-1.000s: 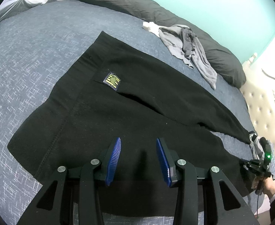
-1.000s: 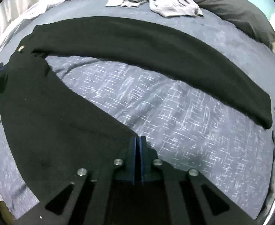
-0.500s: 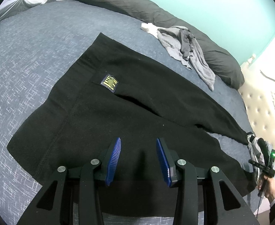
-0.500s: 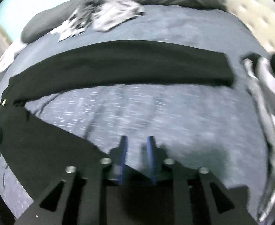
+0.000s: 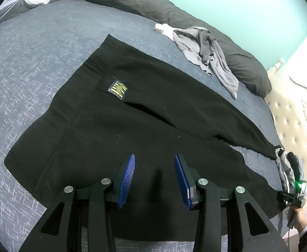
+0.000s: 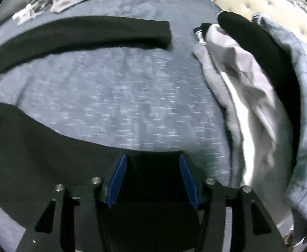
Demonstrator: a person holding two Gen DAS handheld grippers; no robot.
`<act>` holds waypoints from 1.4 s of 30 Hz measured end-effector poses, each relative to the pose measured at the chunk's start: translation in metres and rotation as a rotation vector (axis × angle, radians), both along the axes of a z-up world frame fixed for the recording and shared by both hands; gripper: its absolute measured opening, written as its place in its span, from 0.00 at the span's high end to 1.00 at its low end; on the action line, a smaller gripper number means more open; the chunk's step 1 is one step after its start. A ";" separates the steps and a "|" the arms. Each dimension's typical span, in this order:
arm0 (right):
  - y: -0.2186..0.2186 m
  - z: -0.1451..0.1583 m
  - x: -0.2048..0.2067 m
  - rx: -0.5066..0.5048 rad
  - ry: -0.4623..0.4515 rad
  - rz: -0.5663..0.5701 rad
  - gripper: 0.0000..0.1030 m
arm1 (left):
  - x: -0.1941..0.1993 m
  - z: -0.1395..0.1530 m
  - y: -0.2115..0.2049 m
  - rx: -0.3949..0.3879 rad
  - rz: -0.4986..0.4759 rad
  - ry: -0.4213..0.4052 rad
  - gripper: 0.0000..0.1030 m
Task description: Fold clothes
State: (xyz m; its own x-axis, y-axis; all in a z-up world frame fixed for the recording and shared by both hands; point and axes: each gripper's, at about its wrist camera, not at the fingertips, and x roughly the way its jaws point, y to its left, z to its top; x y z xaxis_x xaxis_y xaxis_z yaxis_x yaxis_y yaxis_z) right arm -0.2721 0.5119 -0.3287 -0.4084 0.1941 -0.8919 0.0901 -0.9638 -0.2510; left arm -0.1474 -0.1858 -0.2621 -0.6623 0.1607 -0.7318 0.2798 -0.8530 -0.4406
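**Left wrist view first: black trousers spread flat, no fold made yet**

Left wrist view: the left tongs (image 5: 154, 178) stand spread, nothing between their blue ribbed pads, poised over the waist end of the black fleece-like trousers (image 5: 153, 113), which lie flat on the blue-grey flecked bedspread (image 5: 38, 52). Both legs run away ahead and to the right, apart from each other, so folding looks barely begun. A small dark woven label with a yellow emblem (image 5: 118, 88) sits ahead and slightly left of the tongs; no lettering can be read on it. A crumpled grey garment heap (image 5: 206, 52) waits far ahead to the right.

Right wrist view: blurred. The right tongs (image 6: 152, 178) are opening over the hem of the near trouser leg (image 6: 48, 147); the cloth lies beneath them, not pinched. The far leg (image 6: 80, 33) lies ahead, bare bedspread between. A pile of grey, black and checked clothes (image 6: 247, 84) lies to the right, seemingly unfolded.
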 end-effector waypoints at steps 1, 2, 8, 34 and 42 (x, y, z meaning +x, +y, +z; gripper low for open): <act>0.004 -0.001 0.000 0.012 0.009 -0.012 0.48 | 0.000 0.000 0.000 0.000 0.001 0.000 0.58; 0.011 -0.001 0.000 0.017 0.021 -0.041 0.48 | 0.000 0.000 0.000 -0.002 0.000 -0.001 0.58; 0.035 -0.003 0.005 0.001 0.012 -0.088 0.42 | -0.002 -0.001 0.004 -0.008 -0.010 -0.006 0.58; 0.042 0.029 0.008 0.107 0.118 -0.118 0.94 | -0.002 -0.002 -0.001 -0.013 -0.003 -0.013 0.58; 0.041 0.031 0.016 0.112 0.160 -0.140 0.80 | 0.008 -0.002 -0.016 -0.031 0.025 -0.019 0.58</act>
